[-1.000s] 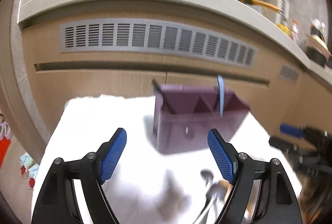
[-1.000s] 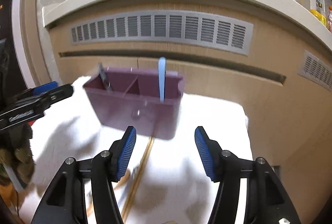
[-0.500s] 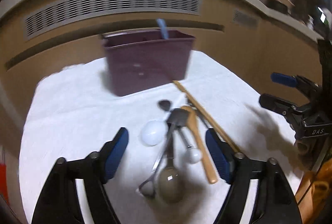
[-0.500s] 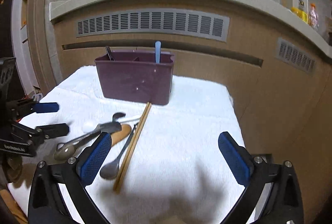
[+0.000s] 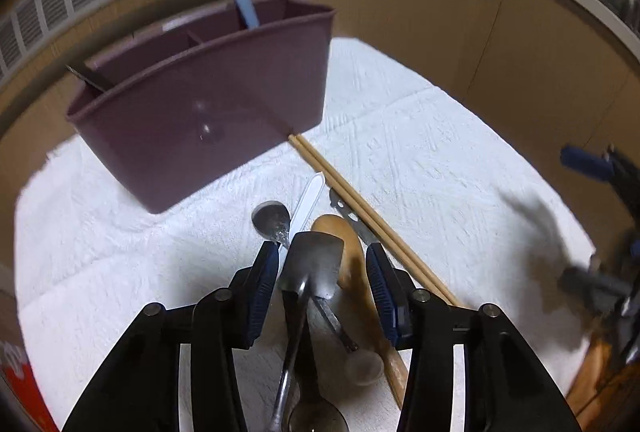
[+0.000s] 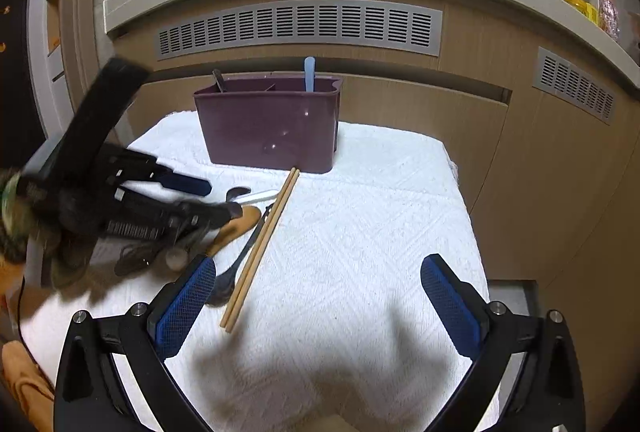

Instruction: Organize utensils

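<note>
Working from the big things down: the white towel (image 6: 360,232) covers the counter, and the purple caddy (image 5: 208,104) stands at its far side, divided into compartments, with a pale blue handle (image 5: 242,6) upright in one and a dark handle (image 6: 219,80) leaning in another. Between the caddy and me lies the loose heap: a pair of chopsticks (image 6: 262,248) running from the caddy's foot toward me, a wooden spoon (image 5: 356,272) just beside them, a metal scoop (image 5: 316,264) crossing the heap, a small metal spoon (image 5: 271,218), and a white plastic handle (image 5: 310,194).

My left gripper (image 5: 322,272) is angled down over the heap, its fingers (image 5: 264,282) half-spread and just now narrowing, with the scoop's blade and the wooden spoon's bowl both between them. I cannot see the pads pressing on either yet, so I count nothing as held. My right gripper (image 6: 316,292) hangs fully spread over bare towel, holding nothing, near the chopsticks' close end.

To do this well, I judge I should pick one piece only: shift so just the scoop sits between the pads, close on its neck, and lift straight so the spoons underneath stay put. The heap overlaps, so a wide pinch could drag neighbours along.
</note>
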Available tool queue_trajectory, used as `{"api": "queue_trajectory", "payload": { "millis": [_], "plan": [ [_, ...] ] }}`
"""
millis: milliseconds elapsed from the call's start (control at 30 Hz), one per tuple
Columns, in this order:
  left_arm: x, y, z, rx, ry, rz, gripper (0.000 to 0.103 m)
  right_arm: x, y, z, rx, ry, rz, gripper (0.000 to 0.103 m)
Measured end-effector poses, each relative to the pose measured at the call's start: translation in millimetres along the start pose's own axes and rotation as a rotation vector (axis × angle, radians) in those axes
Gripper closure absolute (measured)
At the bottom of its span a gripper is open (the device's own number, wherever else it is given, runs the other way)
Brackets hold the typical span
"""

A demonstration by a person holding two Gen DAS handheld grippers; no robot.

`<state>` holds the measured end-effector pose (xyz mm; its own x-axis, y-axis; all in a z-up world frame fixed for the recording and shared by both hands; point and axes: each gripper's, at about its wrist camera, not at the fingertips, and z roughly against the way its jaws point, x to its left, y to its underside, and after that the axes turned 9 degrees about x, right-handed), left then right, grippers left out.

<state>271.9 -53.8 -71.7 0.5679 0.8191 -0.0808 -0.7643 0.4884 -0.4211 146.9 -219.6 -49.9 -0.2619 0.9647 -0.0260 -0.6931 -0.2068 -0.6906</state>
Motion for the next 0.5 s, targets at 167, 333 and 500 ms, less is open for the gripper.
{"api": "queue_trajectory", "payload": {
  "millis": [167, 333, 500],
  "plan": [
    [10.4, -8.5, -13.2, 0.110, 0.025, 0.022, 0.062, -1.2, 5.3, -5.3, 0.016, -0.027, -0.005, 0.002],
    [8.4, -11.0, -17.3, 0.116, 0.026, 0.025, 0.062, -3.0, 8.8, -10.9, 0.032, -0.039, -0.014, 0.002],
    [2.8, -13.6, -21.2, 0.094, 0.003, 0.017, 0.062, -1.4, 9.6, -12.6, 0.045, -0.039, -0.015, 0.002]
  ]
}}
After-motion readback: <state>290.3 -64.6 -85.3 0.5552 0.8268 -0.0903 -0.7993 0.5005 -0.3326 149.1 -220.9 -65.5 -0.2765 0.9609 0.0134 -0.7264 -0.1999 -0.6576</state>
